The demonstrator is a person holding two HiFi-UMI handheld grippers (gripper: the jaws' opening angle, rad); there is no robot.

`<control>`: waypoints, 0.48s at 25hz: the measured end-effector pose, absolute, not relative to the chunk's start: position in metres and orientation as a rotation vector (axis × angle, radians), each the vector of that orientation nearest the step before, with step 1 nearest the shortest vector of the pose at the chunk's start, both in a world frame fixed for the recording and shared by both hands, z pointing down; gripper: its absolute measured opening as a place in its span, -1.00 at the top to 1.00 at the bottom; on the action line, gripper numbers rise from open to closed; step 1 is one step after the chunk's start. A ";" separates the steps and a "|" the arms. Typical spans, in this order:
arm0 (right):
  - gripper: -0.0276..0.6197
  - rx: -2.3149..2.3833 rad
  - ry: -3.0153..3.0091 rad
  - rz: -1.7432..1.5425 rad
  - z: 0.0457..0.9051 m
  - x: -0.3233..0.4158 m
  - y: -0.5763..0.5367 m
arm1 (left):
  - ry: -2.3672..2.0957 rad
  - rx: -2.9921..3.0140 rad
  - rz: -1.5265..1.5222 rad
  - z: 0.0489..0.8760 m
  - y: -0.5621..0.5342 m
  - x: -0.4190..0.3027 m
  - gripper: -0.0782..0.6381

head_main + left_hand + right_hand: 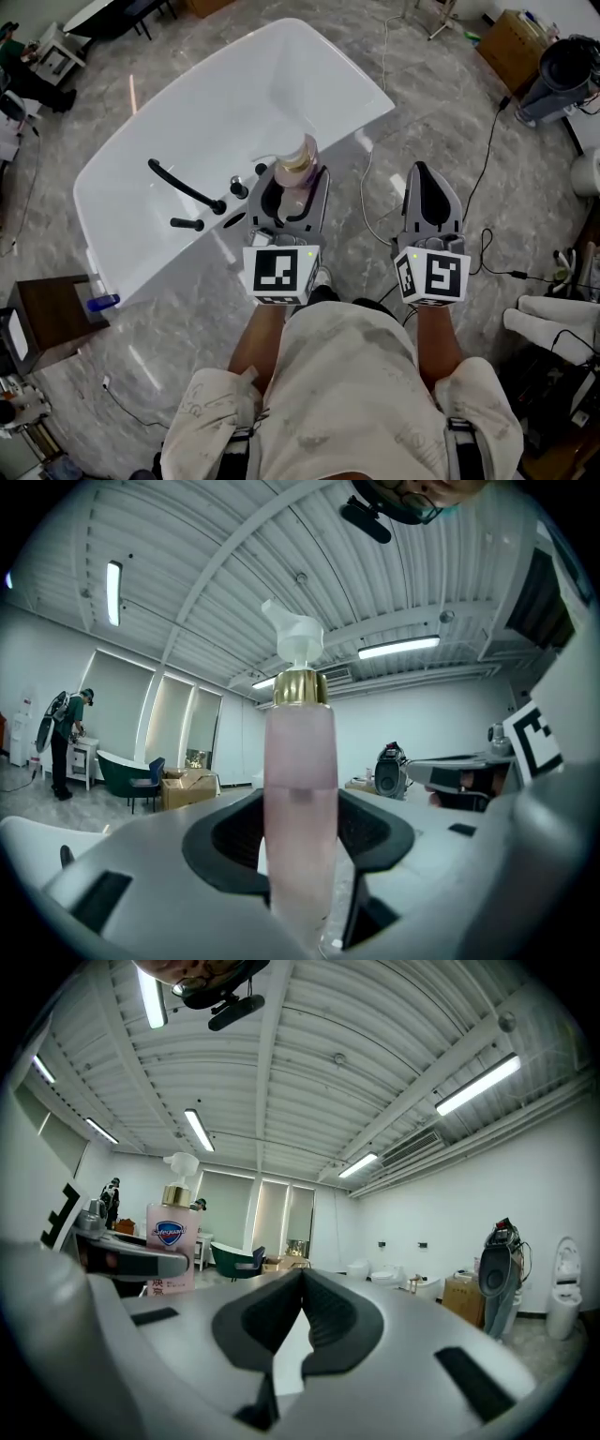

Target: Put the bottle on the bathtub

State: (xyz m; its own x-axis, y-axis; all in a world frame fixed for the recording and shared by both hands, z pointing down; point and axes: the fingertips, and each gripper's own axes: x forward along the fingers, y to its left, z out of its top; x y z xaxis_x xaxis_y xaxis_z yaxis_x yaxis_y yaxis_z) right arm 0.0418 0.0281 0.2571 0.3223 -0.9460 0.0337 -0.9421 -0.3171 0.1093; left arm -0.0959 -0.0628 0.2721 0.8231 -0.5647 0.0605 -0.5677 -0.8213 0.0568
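Left hand-held gripper (pixel 296 178): clenched on the pink pump bottle (pixel 300 761), dark pads pressing its body from both sides, jaws pointing level toward the tub.
Bottle: upright between those jaws, with a gold collar and a white pump head on top. A blue shield label shows in the right gripper view.
Position: held over the near rim of the white bathtub (pixel 281 75). Whether its base touches the rim is hard to judge from the head view, since the jaws cover the bottom.
Right hand-held gripper (pixel 302 1279): jaws brought together with nothing between them, held level above the floor (pixel 422 103), just right of the tub and apart from the bottle.
Bathtub: freestanding, set at an angle across the head view, with a black faucet (pixel 183 183) and handles on the near rim, just left of the bottle.
Floor: grey marbled tile.
Person: seen from above in light shorts, a marker cube (pixel 281 272) at the rear of each hand-held gripper.
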 end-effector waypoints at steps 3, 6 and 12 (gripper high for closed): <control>0.95 2.470 -1.748 -0.074 0.253 0.042 0.022 | -0.880 2.927 0.067 0.275 -0.073 -0.090 0.16; 0.95 2.480 -1.733 -0.077 0.252 0.044 0.014 | -0.856 2.928 0.070 0.277 -0.082 -0.084 0.16; 0.95 2.516 -1.713 -0.057 0.262 0.059 0.007 | -0.819 2.936 0.102 0.290 -0.091 -0.064 0.16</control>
State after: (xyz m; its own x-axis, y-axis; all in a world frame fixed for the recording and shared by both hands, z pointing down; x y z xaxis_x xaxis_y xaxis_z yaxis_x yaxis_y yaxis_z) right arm 0.0594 0.0073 0.2618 0.3675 -0.9297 0.0235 -0.9261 -0.3635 0.1010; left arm -0.0639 -0.0909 0.2898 0.8538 -0.5130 0.0888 -0.5192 -0.8517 0.0708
